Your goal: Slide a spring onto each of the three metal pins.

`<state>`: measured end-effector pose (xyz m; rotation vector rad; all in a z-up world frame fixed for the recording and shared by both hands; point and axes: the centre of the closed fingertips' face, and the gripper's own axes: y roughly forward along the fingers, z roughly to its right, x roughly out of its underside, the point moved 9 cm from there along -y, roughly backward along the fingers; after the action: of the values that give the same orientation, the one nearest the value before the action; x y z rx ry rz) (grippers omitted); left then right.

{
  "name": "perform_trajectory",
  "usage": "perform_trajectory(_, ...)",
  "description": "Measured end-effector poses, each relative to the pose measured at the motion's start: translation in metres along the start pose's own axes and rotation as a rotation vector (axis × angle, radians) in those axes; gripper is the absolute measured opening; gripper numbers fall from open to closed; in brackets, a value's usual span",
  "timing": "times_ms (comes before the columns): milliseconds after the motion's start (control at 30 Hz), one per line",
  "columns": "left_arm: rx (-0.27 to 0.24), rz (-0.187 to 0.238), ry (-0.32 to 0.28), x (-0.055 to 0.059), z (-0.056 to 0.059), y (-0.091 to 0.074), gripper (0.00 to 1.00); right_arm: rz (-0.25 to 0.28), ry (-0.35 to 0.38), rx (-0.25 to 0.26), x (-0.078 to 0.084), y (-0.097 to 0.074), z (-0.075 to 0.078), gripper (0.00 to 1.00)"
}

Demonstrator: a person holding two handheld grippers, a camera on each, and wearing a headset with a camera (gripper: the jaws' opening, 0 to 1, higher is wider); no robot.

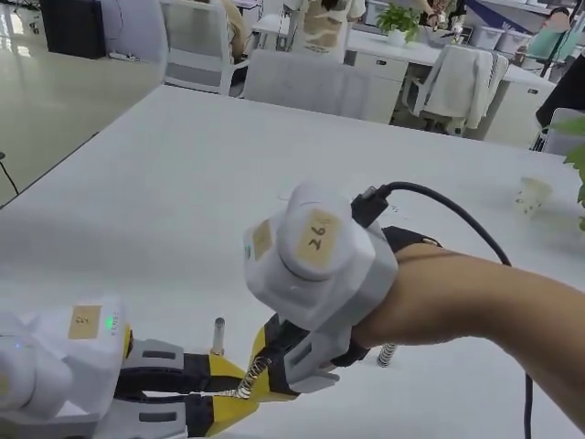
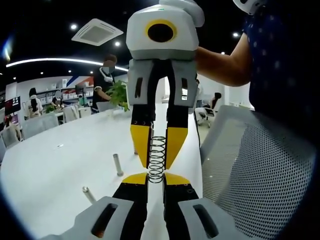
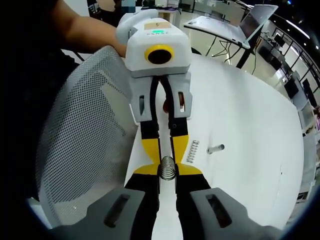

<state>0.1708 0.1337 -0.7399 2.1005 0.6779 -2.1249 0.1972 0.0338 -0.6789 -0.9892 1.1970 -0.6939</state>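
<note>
Left tool (image 2: 156, 176) and right tool (image 3: 168, 171) both clamp one coiled steel spring (image 2: 156, 156) over the white surface's (image 1: 228, 183) near edge. We read it as a re-grip to align with the upright metal pin (image 1: 218, 336).

My left tongs (image 2: 156, 176) and my right tongs (image 3: 168, 169) point straight at each other, nearly tip to tip. Both pairs of jaws are pinched in on one spring (image 2: 156, 152), which runs from my left tips in between the right jaws. My bare right forearm (image 1: 457, 302) comes in from the right, and the hand is hidden behind the right tongs' body.
</note>
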Motion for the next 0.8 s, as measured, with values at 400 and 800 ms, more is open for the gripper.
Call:
perform_trajectory(400,-0.020,-0.009,-0.020,0.006,-0.002,-0.004,0.12,-0.030,0.004,0.016,0.005,-0.002,0.005,0.09)
perform_trajectory(800,-0.096,-0.002,-0.061,0.013,-0.008,-0.020,0.30,-0.040,0.033,0.040,0.016,-0.010,0.012,0.09)
